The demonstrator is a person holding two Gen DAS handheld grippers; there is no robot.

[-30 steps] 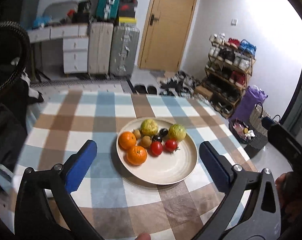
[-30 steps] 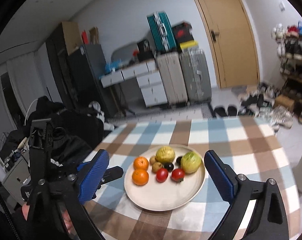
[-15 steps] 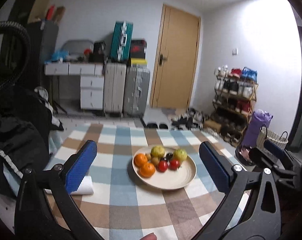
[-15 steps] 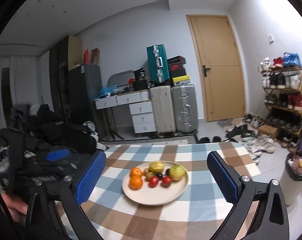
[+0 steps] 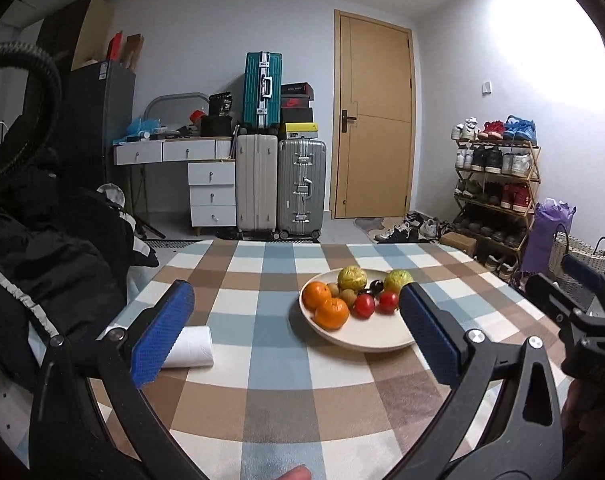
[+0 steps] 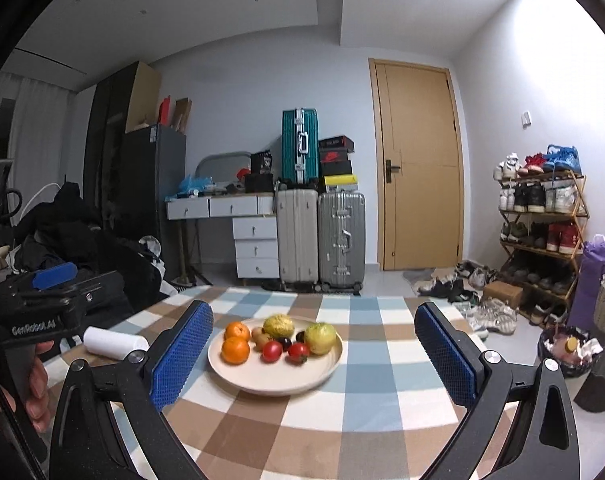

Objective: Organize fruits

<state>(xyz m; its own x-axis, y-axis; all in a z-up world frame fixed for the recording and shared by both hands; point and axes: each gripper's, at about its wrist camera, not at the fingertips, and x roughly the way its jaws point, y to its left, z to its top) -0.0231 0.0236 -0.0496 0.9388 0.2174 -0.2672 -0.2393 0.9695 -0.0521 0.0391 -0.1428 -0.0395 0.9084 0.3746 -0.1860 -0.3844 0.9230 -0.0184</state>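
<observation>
A cream plate (image 5: 366, 338) (image 6: 286, 380) sits on the checked tablecloth (image 5: 270, 360). It holds two oranges (image 5: 331, 312) (image 6: 235, 350), two yellow-green fruits (image 5: 352, 277) (image 6: 320, 338), two red tomatoes (image 5: 363, 305) (image 6: 272, 351), small brown kiwis and dark plums. My left gripper (image 5: 296, 332) is open and empty, held back over the near table, with the plate ahead to its right. My right gripper (image 6: 316, 354) is open and empty, with the plate ahead between its fingers.
A white roll (image 5: 192, 346) (image 6: 112, 343) lies on the table left of the plate. Dark clothes (image 5: 42, 240) are piled at the left. Suitcases (image 5: 280, 188), a drawer desk, a door and a shoe rack (image 5: 494, 192) stand behind. A bin (image 6: 566, 350) stands at the right.
Both grippers have pulled back and tilted up from the plate. The view has risen from the table top to the room. The plate now looks smaller and farther off. The fruits have not moved.
</observation>
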